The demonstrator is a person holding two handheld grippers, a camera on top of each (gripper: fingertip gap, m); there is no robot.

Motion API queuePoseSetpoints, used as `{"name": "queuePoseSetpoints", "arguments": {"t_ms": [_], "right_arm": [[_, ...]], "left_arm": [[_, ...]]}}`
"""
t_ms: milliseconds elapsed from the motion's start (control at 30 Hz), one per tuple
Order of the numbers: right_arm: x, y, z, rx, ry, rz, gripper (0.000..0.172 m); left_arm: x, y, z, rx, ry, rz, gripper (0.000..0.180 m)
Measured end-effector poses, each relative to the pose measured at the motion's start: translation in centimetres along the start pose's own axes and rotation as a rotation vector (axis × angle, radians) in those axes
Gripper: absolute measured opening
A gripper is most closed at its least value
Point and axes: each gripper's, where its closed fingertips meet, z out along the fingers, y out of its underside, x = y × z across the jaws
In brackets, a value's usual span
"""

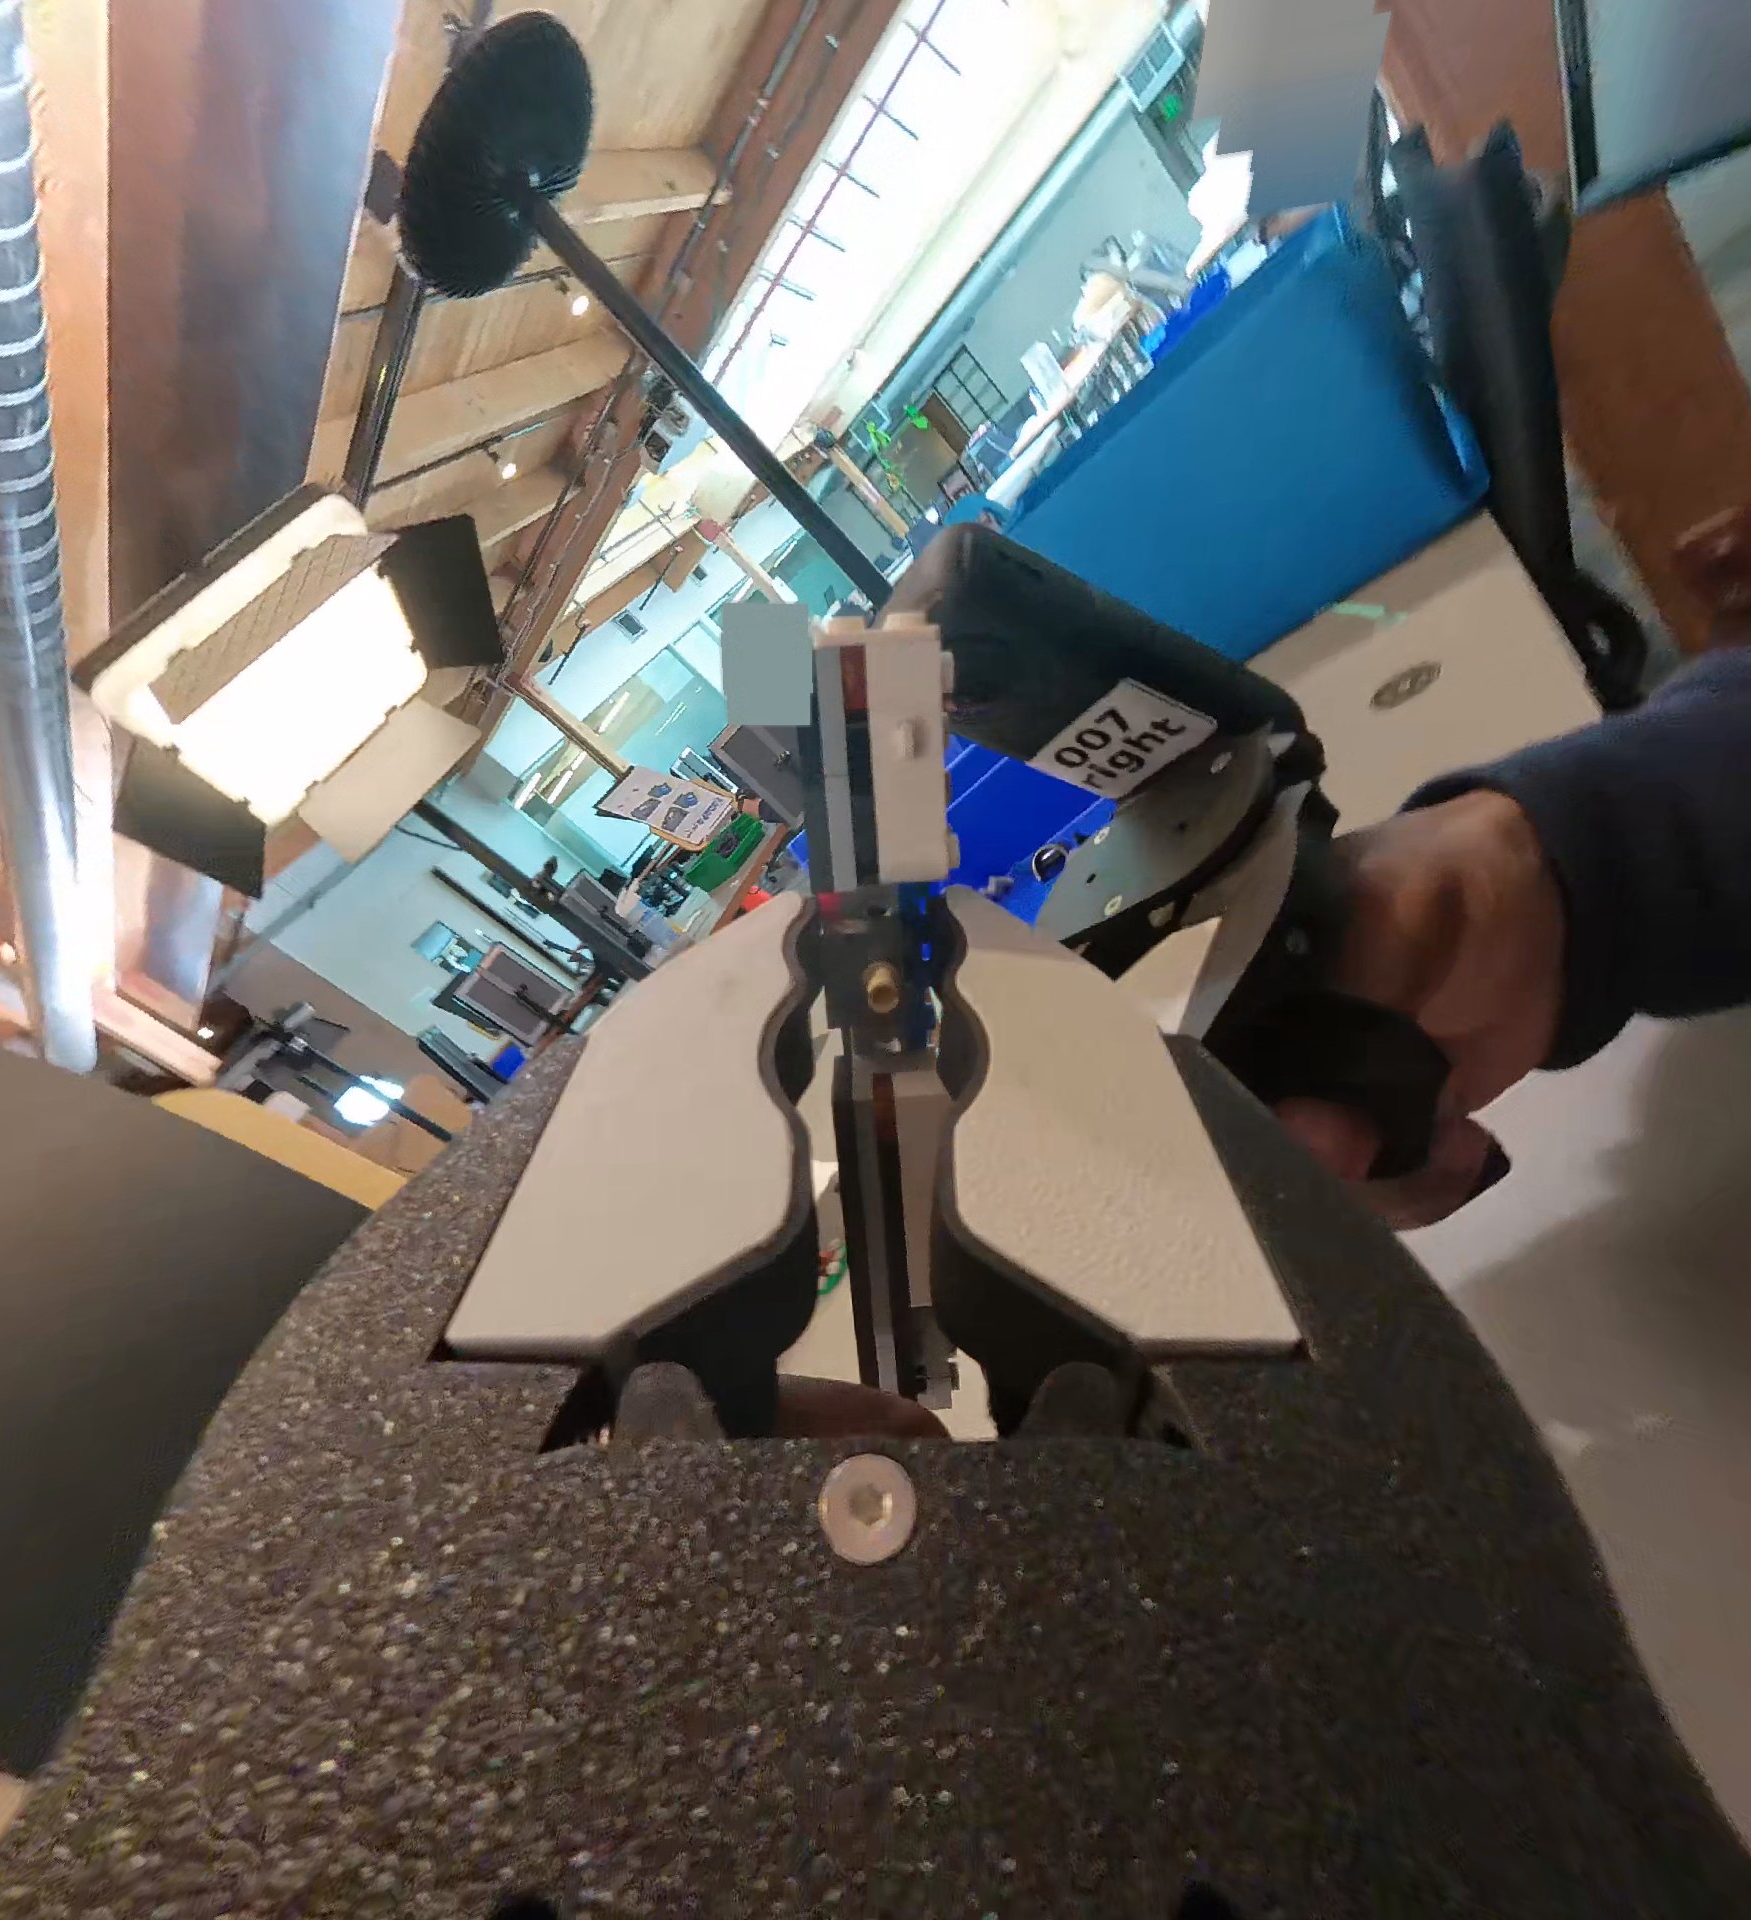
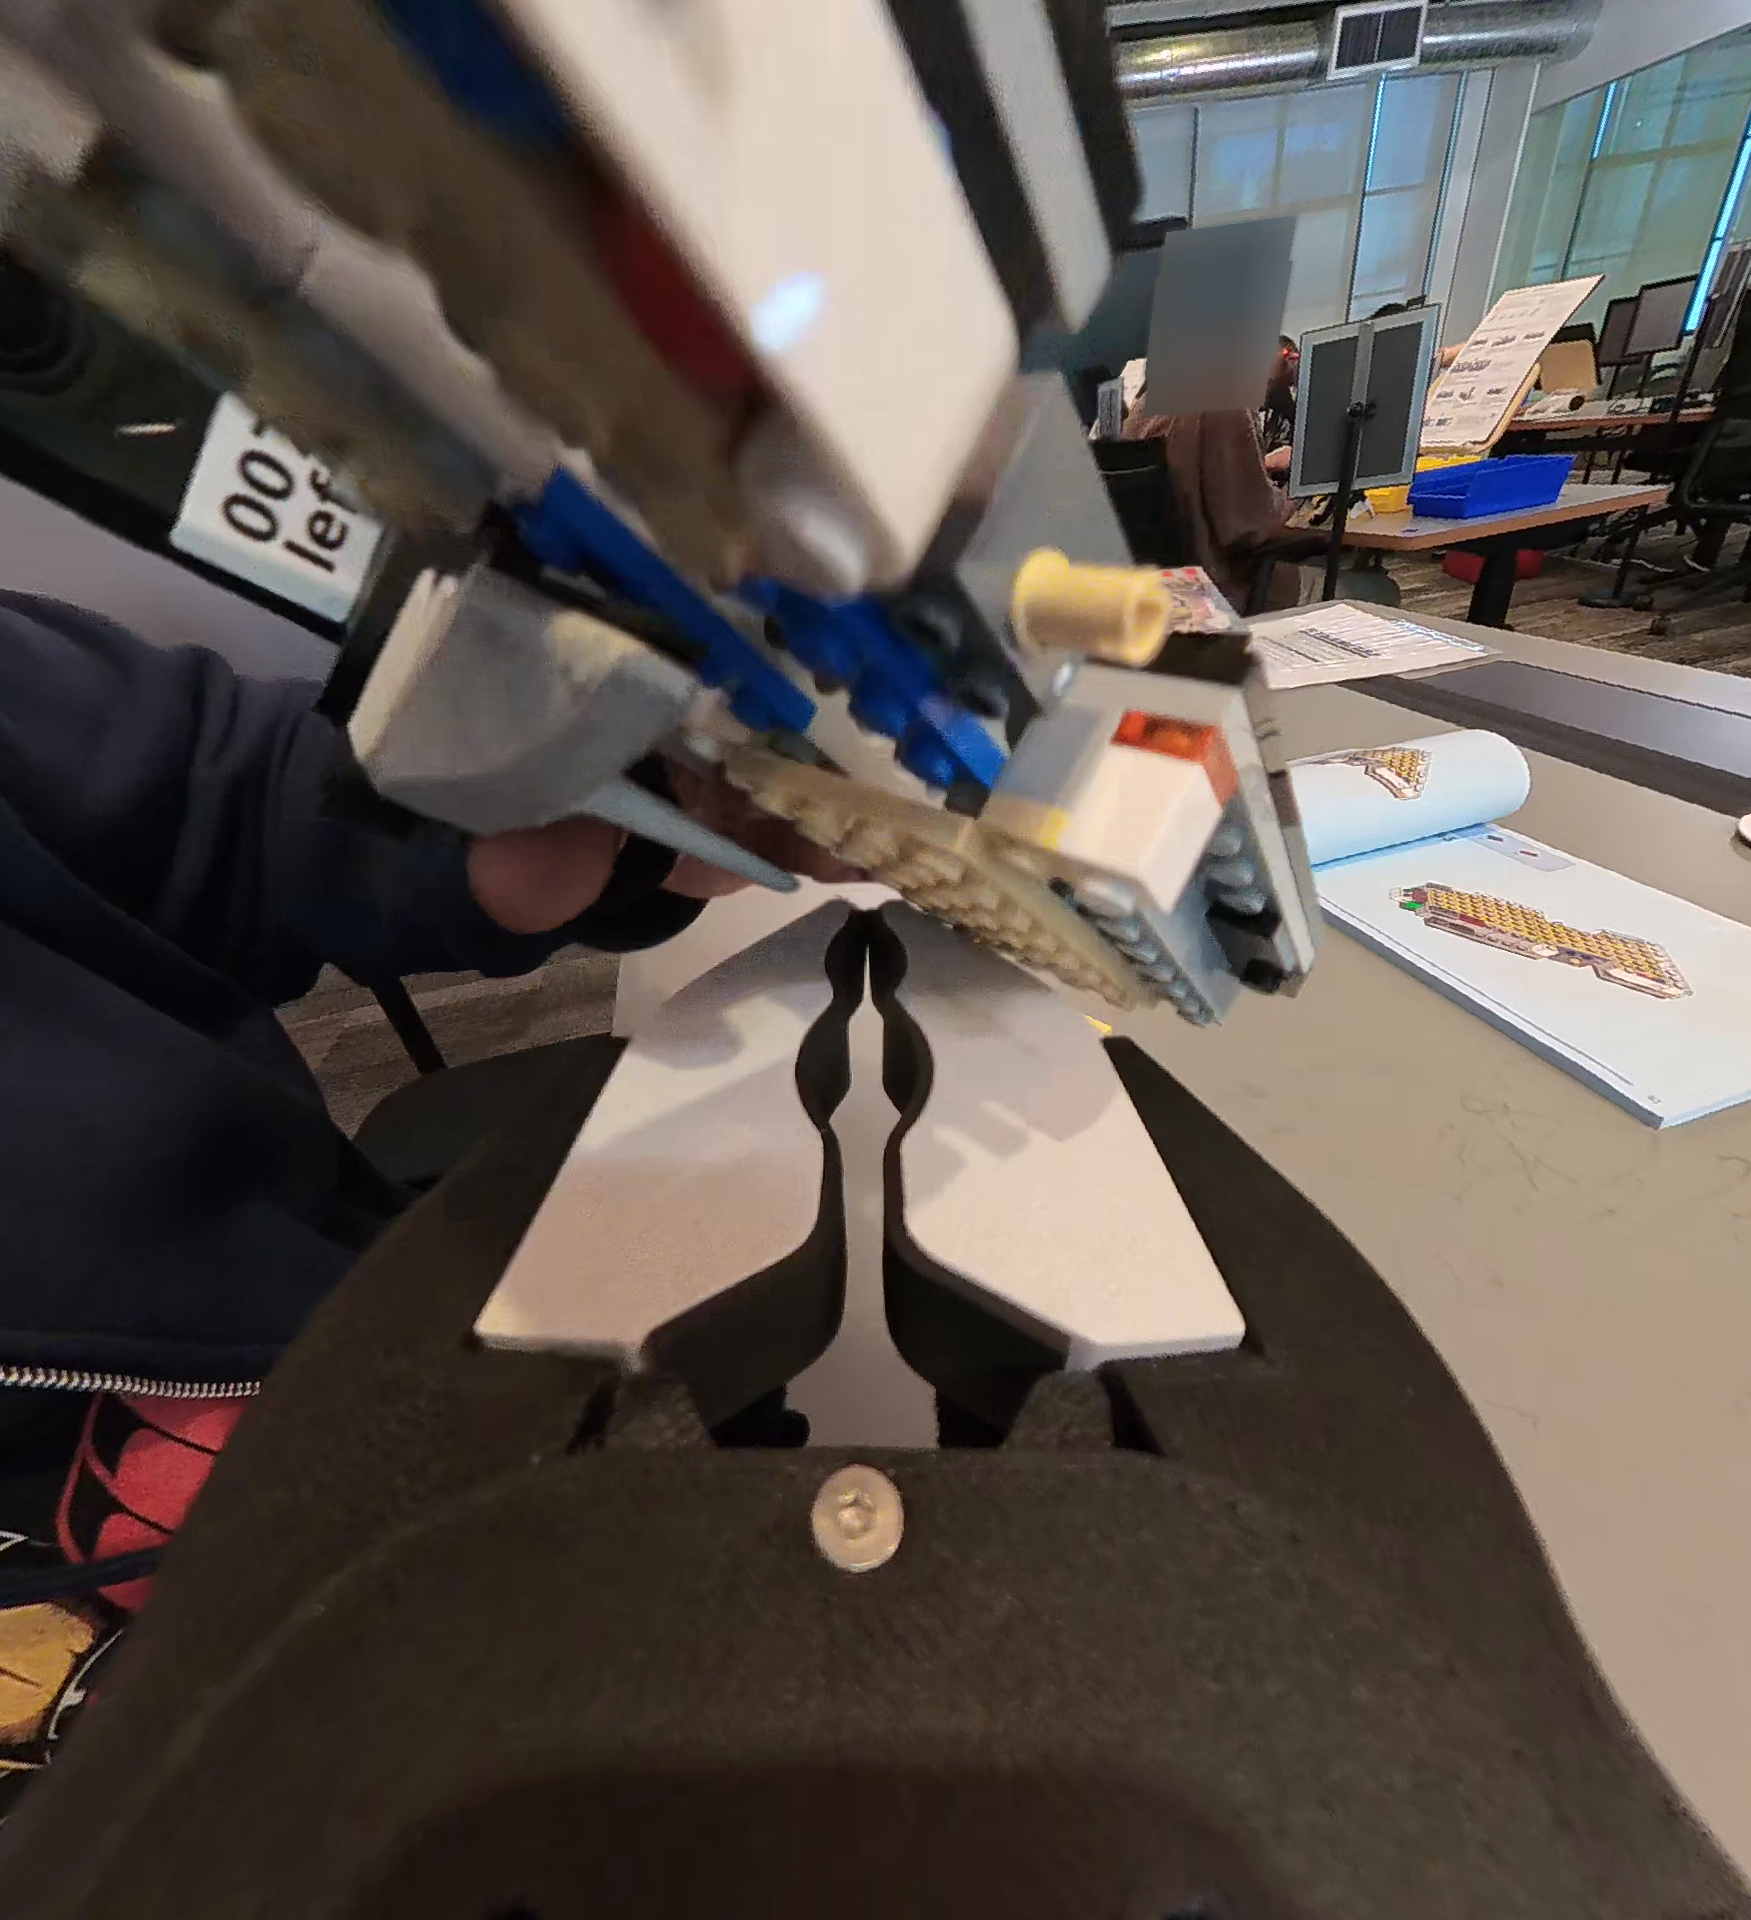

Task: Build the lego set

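Spanning the right-hand side of the right wrist view, a grey worktop (image 2: 1473,1299) carries an open instruction booklet (image 2: 1577,935) printed with pictures of a tan studded build.

The toy-brick model (image 2: 1141,810) is up in the air above the worktop's near edge, clear of the surface. It is long: white and grey shell, tan studded plate underneath, blue pieces along the middle, an orange tile and a tan peg (image 2: 1089,608) near one end.

The left gripper (image 1: 876,914) has the model. Its fingers (image 1: 705,1091) stand narrowly apart and clamp the model edge-on, part of it running down between them and part sticking out beyond the tips.

The right gripper (image 2: 866,914) has its fingers brought together with nothing between them. The tips sit just beneath the tan plate; whether they touch it cannot be told.

A hand (image 1: 1422,935) in a dark sleeve grips the right gripper's handle.

Containers, all well off on a far table: a blue bin (image 2: 1494,483) and a yellow tray (image 2: 1390,501) beside it. Their contents are too small to tell.
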Motion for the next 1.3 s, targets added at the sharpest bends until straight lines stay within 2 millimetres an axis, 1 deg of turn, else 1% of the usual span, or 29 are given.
{"name": "queuePoseSetpoints", "arguments": {"t_ms": [133,267,400,533,667,800,900,933,1033,1100,1233,1300], "right_arm": [[0.2,-0.4,0.0,0.008,0.021,-0.007,0.000],[0.6,-1.0,-0.5,0.026,0.054,-0.017,0.000],[0.7,-1.6,-1.2,0.056,0.051,-0.019,0.000],[0.6,-2.1,-1.7,0.082,0.030,-0.009,0.000],[0.5,-2.3,-1.9,0.097,0.015,-0.012,0.000],[0.6,-2.1,-1.7,0.098,0.022,-0.019,0.000],[1.0,-1.8,-1.7,0.096,0.033,-0.009,0.000],[1.1,-1.7,-1.7,0.092,0.039,-0.011,0.022],[1.3,-1.4,-1.7,0.076,0.048,-0.018,0.017],[1.3,-1.3,-1.7,0.069,0.052,-0.024,0.020],[1.2,-1.1,-1.6,0.058,0.046,-0.034,0.017],[1.0,-0.9,-1.6,0.044,0.043,-0.050,0.017]], "left_arm": [[0.8,-0.3,0.8,-0.059,0.039,0.193,0.019],[1.8,-0.5,1.5,-0.133,0.110,0.378,0.019],[2.3,-0.9,1.8,-0.145,0.187,0.463,0.019],[2.8,-1.3,1.8,-0.106,0.244,0.511,0.019],[3.6,-1.5,1.8,-0.062,0.279,0.590,0.019],[4.6,-1.7,1.5,-0.022,0.314,0.711,0.022],[4.4,-1.5,1.7,-0.051,0.322,0.722,0.027],[4.4,-1.3,1.8,-0.071,0.335,0.706,0.028],[4.3,-0.9,1.7,-0.130,0.363,0.682,0.030],[4.2,-0.7,1.7,-0.175,0.386,0.663,0.033],[4.0,-0.7,1.7,-0.262,0.421,0.635,0.042],[4.2,-0.5,1.6,-0.311,0.457,0.635,0.042]]}}
